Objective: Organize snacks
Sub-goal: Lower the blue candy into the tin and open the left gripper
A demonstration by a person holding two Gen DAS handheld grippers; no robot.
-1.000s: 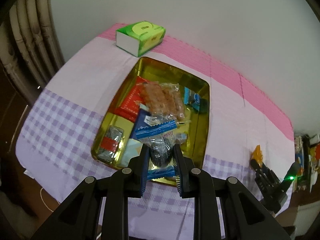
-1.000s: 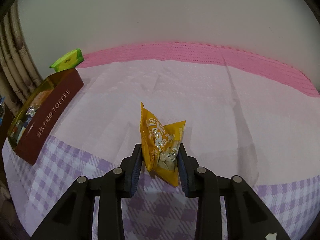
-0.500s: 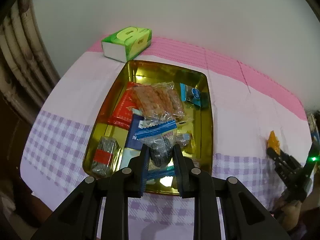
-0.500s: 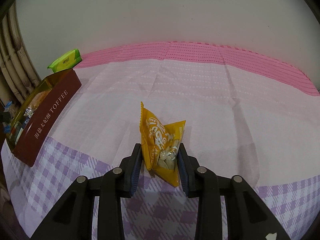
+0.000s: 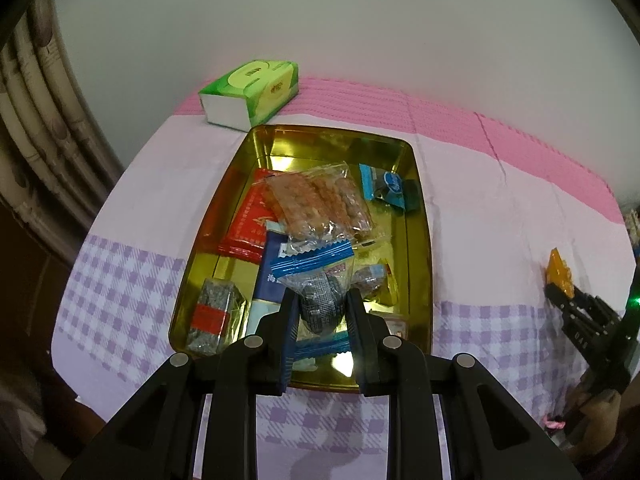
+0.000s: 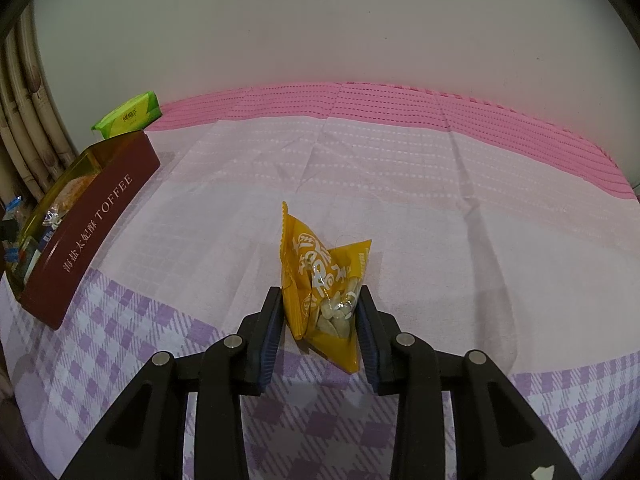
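Note:
My left gripper (image 5: 322,298) is shut on a clear packet with blue zigzag ends (image 5: 316,264) that holds a dark silver-wrapped snack. It hangs over the near end of the gold tin (image 5: 332,133), which holds several snack packets. In the right wrist view the tin (image 6: 92,232) shows its maroon "TOFFEE" side at the left. My right gripper (image 6: 320,294) is shut on a yellow packet of pale nuts (image 6: 308,248) that stands on the cloth. The left wrist view shows that right gripper (image 5: 560,296) and the yellow packet (image 5: 558,270) at the far right.
A green tissue pack (image 5: 252,92) lies behind the tin by the wall, with the same tissue pack (image 6: 128,120) showing past it. A curtain (image 5: 32,128) hangs at the left. The pink and lilac-check tablecloth (image 6: 440,208) stretches bare between tin and yellow packet.
The left gripper has rolled and shifted over the tin, which now sits squarer and closer in its view; the clear packet stays gripped. The right gripper and yellow packet have not moved.

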